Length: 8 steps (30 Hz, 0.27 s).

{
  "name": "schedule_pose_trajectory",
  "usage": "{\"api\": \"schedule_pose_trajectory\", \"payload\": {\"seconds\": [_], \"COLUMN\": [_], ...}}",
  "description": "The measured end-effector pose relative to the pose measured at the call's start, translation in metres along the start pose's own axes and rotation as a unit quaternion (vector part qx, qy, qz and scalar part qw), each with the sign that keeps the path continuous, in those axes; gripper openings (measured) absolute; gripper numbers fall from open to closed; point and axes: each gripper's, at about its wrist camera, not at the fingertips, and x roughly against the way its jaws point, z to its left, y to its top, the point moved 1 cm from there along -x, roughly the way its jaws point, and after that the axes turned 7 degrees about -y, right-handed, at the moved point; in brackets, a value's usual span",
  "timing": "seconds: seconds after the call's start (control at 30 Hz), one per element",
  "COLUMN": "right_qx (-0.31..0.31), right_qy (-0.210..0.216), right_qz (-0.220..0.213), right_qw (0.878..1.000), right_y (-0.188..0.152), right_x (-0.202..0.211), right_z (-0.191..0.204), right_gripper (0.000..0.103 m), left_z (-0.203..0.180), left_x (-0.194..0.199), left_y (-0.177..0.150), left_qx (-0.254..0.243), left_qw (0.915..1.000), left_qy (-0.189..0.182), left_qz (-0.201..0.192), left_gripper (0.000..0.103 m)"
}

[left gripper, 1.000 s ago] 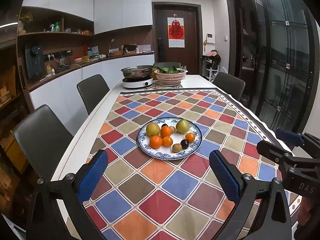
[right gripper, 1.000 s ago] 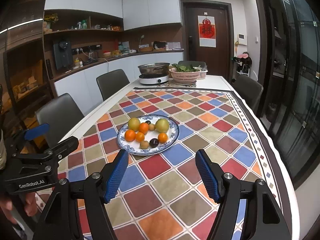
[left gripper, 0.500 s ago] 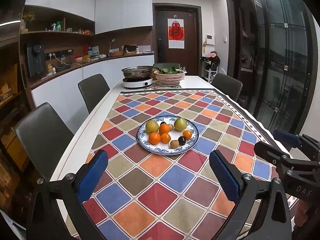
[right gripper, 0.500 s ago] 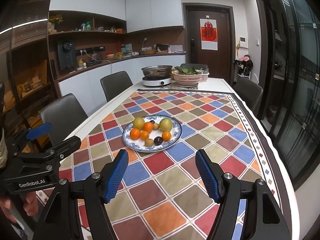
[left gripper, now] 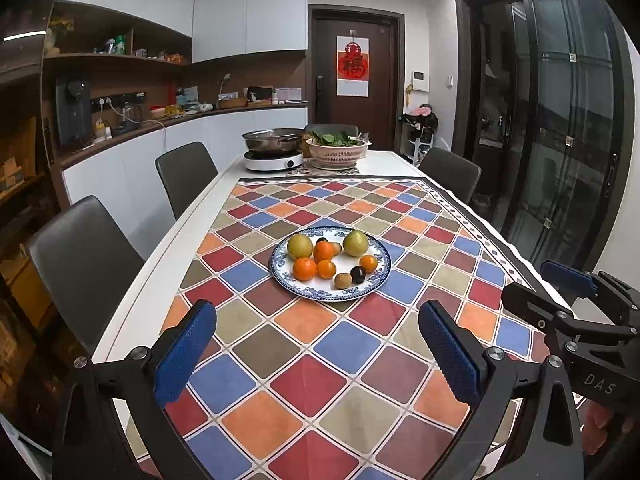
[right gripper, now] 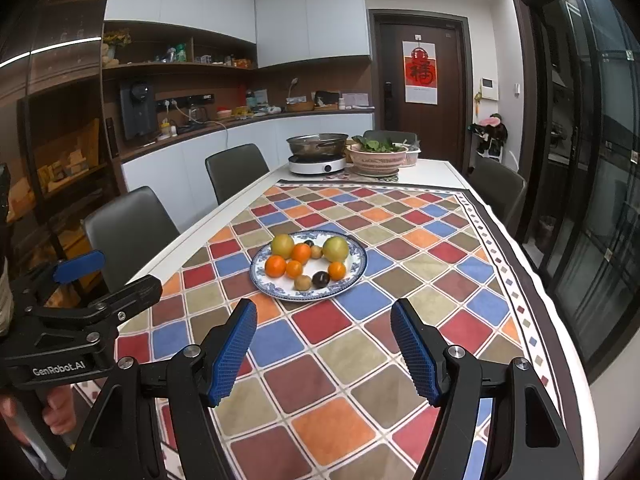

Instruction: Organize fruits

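Plate of fruit on chequered tablecloth, two grippers held short of it

One blue-rimmed plate (left gripper: 382,276) stood mid-table on the tablecloth (left gripper: 304,380), holding two yellow-green apples (left gripper: 355,243), several oranges (left gripper: 305,269), a brown kiwi (left gripper: 343,280) and a dark plum (left gripper: 357,274). The left gripper (left gripper: 316,354) was spread wide with nothing between its blue pads, above the cloth and apart from the plate; the right gripper (right gripper: 324,350) was likewise spread and empty. At the far end of the table (left gripper: 132,320) sat a pan on a cooker (left gripper: 274,160) beside a basket of greens (left gripper: 337,150); grey chairs (left gripper: 84,256) lined the sides
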Motion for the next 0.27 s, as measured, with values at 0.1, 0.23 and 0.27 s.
{"api": "schedule_pose_trajectory", "payload": {"seconds": [0.1, 0.23, 0.27], "right_qx": [0.0, -0.001, -0.001], "right_qy": [-0.001, -0.001, 0.0], "right_qz": [0.001, 0.001, 0.001], "right_qw": [1.0, 1.0, 1.0], "right_y": [0.0002, -0.0012, -0.0016], "right_x": [-0.0006, 0.0009, 0.0015], "right_z": [-0.0002, -0.0002, -0.0001], "right_gripper": [0.07, 0.07, 0.07], "left_z": [-0.0006, -0.0024, -0.0026], "left_x": [-0.0002, 0.0016, 0.0021], "left_y": [-0.0002, -0.0002, -0.0003], "left_qx": [0.0, -0.001, -0.001], "left_qw": [1.0, 1.0, 1.0], "left_qy": [0.0, 0.0, 0.0], "left_qz": [0.002, 0.003, 0.003], "left_gripper": [0.103, 0.103, 0.103]}}
